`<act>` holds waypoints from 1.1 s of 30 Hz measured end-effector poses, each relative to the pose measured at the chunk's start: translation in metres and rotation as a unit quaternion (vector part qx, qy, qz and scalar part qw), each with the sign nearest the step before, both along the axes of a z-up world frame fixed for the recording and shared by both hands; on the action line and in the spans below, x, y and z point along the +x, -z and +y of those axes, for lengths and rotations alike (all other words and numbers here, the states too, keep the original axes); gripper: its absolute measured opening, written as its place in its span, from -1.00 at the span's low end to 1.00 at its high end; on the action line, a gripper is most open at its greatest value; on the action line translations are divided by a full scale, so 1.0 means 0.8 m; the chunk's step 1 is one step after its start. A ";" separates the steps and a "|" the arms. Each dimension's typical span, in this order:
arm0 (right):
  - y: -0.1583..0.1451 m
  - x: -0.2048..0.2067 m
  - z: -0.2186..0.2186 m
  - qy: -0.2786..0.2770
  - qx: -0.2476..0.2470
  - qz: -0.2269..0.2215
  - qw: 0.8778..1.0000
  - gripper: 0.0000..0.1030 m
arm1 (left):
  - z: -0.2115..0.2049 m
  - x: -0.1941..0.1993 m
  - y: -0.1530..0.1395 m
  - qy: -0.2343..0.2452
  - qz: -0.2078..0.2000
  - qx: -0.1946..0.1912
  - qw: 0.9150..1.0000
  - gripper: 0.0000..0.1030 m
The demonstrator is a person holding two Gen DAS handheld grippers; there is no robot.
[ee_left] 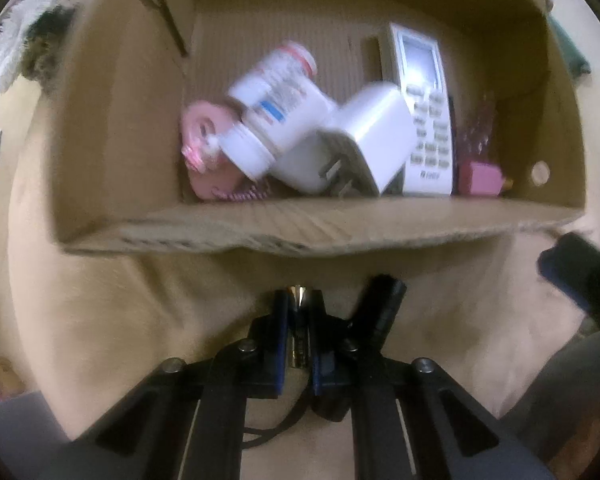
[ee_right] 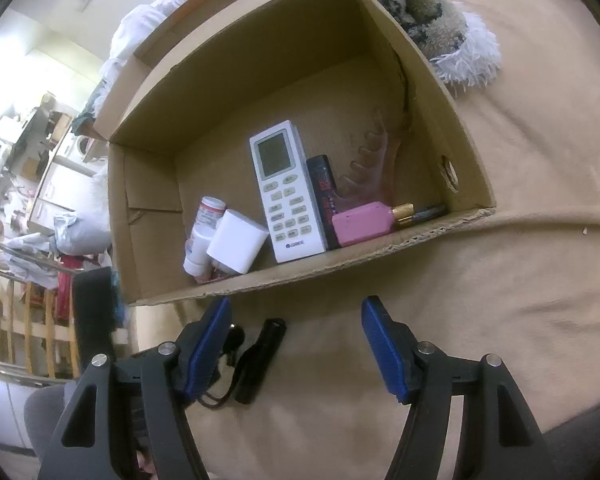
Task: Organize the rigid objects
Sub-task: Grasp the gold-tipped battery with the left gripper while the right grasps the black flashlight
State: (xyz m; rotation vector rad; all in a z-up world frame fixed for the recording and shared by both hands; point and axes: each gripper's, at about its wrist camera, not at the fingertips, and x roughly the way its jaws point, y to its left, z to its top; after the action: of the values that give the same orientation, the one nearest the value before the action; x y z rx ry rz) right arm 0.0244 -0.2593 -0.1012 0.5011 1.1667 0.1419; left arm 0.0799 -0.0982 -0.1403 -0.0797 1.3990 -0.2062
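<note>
While the left gripper [ee_left: 299,334] has its blue pads pinched together on a small metallic cylinder [ee_left: 299,344], prob a battery, the right gripper [ee_right: 296,344] hangs w/ fingers wide apart and nothing between them. Both sit over a tan blanket [ee_right: 520,280], just short of the near wall of the cardboard box [ee_right: 380,254].

Beside the left gripper's right finger lies a black cylindrical item [ee_left: 382,312]; the right wrist view shows the same thing [ee_right: 260,360] full length, flat on the blanket w/ a thin black cord near it. The held cylinder shows only in the left view.

Inside the box, left view: white pill bottle [ee_left: 276,108] tilted across a pink round item [ee_left: 204,148], touching a white charger block [ee_left: 360,140] w/ prongs facing the camera, then the white remote [ee_left: 424,112] and a pink bottle [ee_left: 478,178] w/ gold cap. That view is motion-blurred.

Right view is sharper and adds more: remote [ee_right: 286,192] reads GREE, a black-and-red stick [ee_right: 324,196] lies just beside it, a clear pinkish hair claw [ee_right: 372,160] leans toward the right wall, and a dark battery [ee_right: 430,212] sits past the pink bottle [ee_right: 362,224]. Pill bottle [ee_right: 204,232] and charger [ee_right: 238,242] sit in the near-left corner.

Outside the box, a fluffy white-and-brown rug [ee_right: 440,24] appears.
</note>
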 end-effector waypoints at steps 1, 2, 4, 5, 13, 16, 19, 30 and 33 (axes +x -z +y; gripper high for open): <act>0.000 0.000 0.000 0.000 0.001 0.000 1.000 0.38 | 0.004 0.000 -0.005 -0.005 -0.009 0.005 1.000 -0.82; 0.001 0.001 0.001 -0.001 0.001 0.001 1.000 0.38 | 0.008 0.001 -0.009 -0.009 -0.016 0.007 1.000 -0.82; 0.001 0.000 0.002 -0.004 0.001 0.003 1.000 0.38 | 0.020 -0.001 -0.019 -0.022 -0.027 0.008 0.999 -0.82; 0.002 0.000 0.003 -0.006 0.001 0.004 1.000 0.38 | 0.022 -0.001 -0.022 -0.027 -0.030 0.007 0.999 -0.82; 0.015 -0.001 0.010 -0.017 0.012 0.025 0.999 0.38 | 0.047 -0.024 -0.091 -0.030 -0.095 0.013 0.995 -0.82; 0.024 -0.001 0.023 -0.029 -0.005 0.036 0.999 0.38 | 0.054 -0.040 -0.109 -0.023 -0.125 0.034 0.991 -0.82; 0.041 -0.001 0.038 -0.040 0.007 0.059 0.997 0.38 | 0.075 -0.049 -0.111 -0.037 -0.119 0.020 0.992 -0.82; 0.089 -0.014 0.127 -0.017 -0.056 0.079 0.995 0.20 | 0.103 -0.053 -0.101 -0.093 -0.102 0.021 0.990 -0.82; 0.089 -0.019 0.155 -0.036 -0.127 0.056 0.990 0.20 | 0.102 -0.054 -0.105 -0.091 -0.107 0.020 0.990 -0.82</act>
State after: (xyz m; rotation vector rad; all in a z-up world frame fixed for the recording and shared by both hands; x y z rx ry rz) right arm 0.0093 -0.1353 -0.1727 0.2449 1.2926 0.0260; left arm 0.0368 -0.0165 -0.0563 -0.1473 1.1736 -0.0343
